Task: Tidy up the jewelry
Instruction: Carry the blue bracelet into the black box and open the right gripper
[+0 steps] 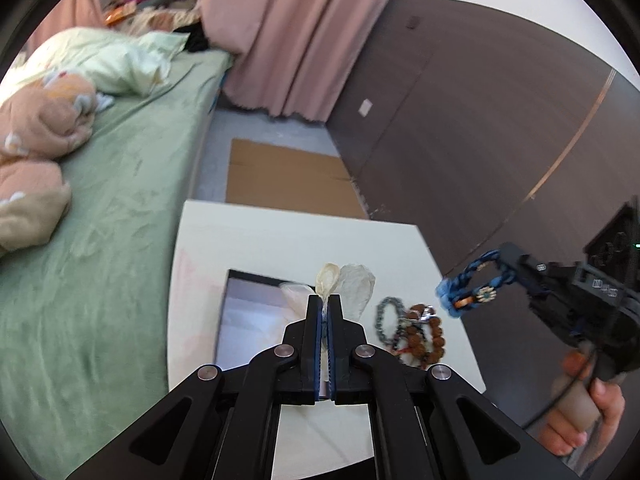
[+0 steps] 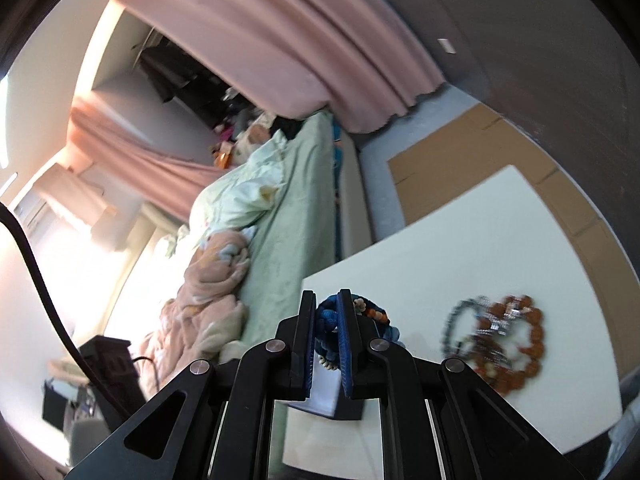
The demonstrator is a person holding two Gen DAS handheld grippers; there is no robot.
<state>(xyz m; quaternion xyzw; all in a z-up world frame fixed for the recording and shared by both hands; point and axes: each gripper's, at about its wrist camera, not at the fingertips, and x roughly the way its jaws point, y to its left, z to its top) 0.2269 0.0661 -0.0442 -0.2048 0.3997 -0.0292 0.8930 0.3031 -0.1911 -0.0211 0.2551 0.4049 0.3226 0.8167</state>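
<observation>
L gripper pinching sheer pouch, R gripper gripping blue bracelet

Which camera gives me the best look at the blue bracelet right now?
Left wrist view: the blue bracelet hangs as a full loop from the right gripper, flower charm visible. The right wrist view shows only a bunched part of the bracelet between its own fingers.
</observation>
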